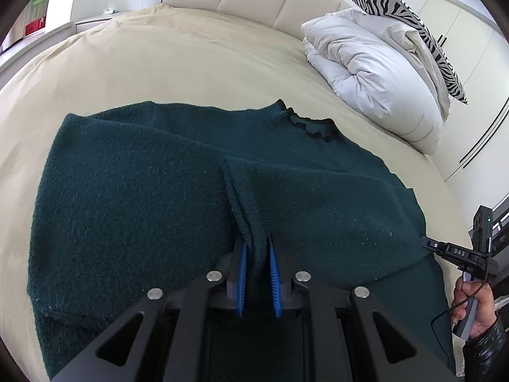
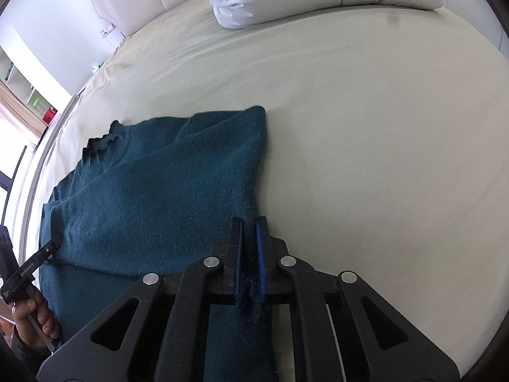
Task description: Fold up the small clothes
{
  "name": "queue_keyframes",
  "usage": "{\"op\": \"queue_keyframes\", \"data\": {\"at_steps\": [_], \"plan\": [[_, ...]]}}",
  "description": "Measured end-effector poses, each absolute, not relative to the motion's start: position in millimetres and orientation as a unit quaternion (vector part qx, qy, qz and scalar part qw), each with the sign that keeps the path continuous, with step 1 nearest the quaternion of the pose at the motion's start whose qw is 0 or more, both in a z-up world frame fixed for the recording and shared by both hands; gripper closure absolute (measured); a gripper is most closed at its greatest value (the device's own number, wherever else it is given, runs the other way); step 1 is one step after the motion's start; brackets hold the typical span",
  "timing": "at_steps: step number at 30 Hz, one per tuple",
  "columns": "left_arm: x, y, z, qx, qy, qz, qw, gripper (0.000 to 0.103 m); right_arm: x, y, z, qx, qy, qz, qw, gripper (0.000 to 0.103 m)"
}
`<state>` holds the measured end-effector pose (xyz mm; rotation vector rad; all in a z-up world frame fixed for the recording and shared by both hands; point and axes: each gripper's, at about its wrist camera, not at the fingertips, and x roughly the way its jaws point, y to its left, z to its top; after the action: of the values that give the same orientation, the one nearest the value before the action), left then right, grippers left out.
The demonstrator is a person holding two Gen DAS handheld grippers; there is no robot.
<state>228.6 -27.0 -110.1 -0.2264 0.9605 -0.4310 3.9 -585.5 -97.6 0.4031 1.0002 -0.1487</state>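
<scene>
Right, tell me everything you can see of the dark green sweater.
The dark green fuzzy knit sweater lies flat on the cream bedsheet, its dark ruffled collar pointing toward the headboard. Both sleeves look folded inward across the body. The left tool is shut on a ribbed fold near the middle; the right tool is shut on the sweater's edge. Nothing else touches it.
</scene>
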Motion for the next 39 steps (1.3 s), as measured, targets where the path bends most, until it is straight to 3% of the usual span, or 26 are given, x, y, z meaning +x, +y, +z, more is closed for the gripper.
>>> {"op": "queue_keyframes", "data": {"at_steps": [3, 8, 14, 19, 25, 26, 33, 39], "plan": [[230.1, -21.7, -110.9, -0.122, 0.460, -0.217, 0.852, 0.087, -2.2, -603.6, -109.6, 0.252, 0.448, -0.052, 0.856, 0.098], [225.5, -11.9, -103.5, -0.129, 0.471, -0.221, 0.845, 0.084, -2.4, -597.5, -103.4, 0.218, 0.447, -0.046, 0.866, 0.096], [203.6, 0.4, -62.9, -0.098, 0.425, -0.164, 0.885, 0.059, -20.0, -585.5, -54.4, 0.166, 0.416, -0.118, 0.886, 0.089], [227.0, -41.0, -63.7, -0.057, 0.413, -0.198, 0.887, 0.058, 1.6, -552.6, -33.8, 0.172, 0.396, -0.027, 0.901, 0.089], [240.9, -52.3, -98.7, -0.007, 0.426, -0.183, 0.886, 0.060, 47.5, -529.6, -88.2, 0.178, 0.457, -0.005, 0.872, 0.089], [239.4, -50.9, -100.1, 0.005, 0.426, -0.173, 0.888, 0.055, 45.7, -536.5, -95.4, 0.193, 0.448, 0.001, 0.873, 0.090], [226.2, -20.7, -90.8, -0.052, 0.432, -0.191, 0.880, 0.055, 4.8, -591.5, -106.0, 0.296, 0.391, -0.012, 0.872, 0.094], [168.2, 31.8, -75.7, -0.093, 0.428, -0.171, 0.883, 0.048, -64.9, -582.1, -53.2, 0.245, 0.338, -0.054, 0.907, 0.080]]}}
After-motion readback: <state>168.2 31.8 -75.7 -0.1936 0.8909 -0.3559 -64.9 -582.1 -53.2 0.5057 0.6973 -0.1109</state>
